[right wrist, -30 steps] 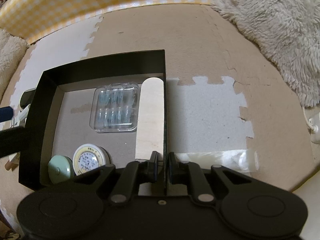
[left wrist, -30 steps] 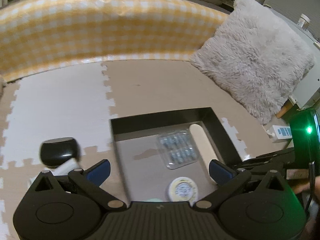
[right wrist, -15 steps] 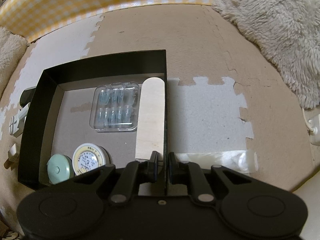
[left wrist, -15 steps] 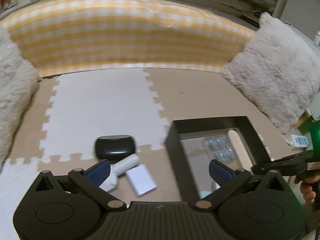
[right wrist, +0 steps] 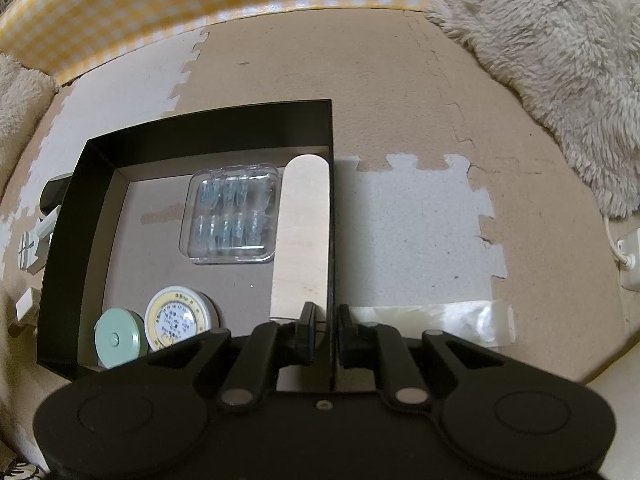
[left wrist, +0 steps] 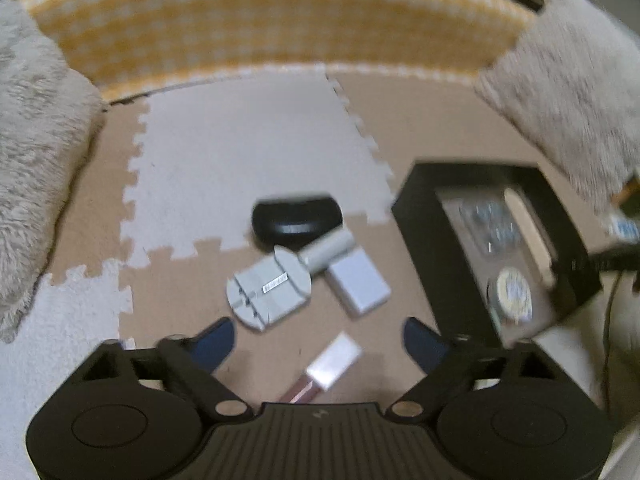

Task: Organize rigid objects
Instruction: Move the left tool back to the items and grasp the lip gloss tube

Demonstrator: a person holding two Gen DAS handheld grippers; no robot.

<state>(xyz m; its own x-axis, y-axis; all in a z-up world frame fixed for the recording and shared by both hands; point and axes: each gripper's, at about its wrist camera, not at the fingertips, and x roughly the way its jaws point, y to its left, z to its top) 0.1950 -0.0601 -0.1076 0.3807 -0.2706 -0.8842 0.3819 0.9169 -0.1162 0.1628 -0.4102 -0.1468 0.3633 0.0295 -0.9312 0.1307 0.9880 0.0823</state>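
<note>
While my right tongs (right wrist: 323, 330) pinch the thin right wall of the black tray (right wrist: 208, 132), my left tongs (left wrist: 318, 338) hang spread over the floor mat (left wrist: 248, 152), their jaws having just been closing with nothing pressed between them. Just beyond the left fingertips (left wrist: 214, 338) a small white-capped tube with a pinkish body (left wrist: 326, 368) lies on the tan tile, roughly between the jaws but untouched. Farther out sit a grey round tool with a metal bar (left wrist: 268, 288), a white cylinder (left wrist: 328, 250) lying on its side, a white rectangular block (left wrist: 358, 284) beside it, and a black oval case (left wrist: 296, 220) behind them, all bunched together left of the tray. Inside the tray, from the right view, a wooden stick (right wrist: 302, 232) lies along the gripped wall, a clear blister pack (right wrist: 232, 212) beside it, and a cream round tin (right wrist: 180, 320) and a mint round disc (right wrist: 118, 338) sit at the near edge. Yellow checked fabric (left wrist: 280, 20) and a fluffy cushion (right wrist: 552, 60) border the mat.
</note>
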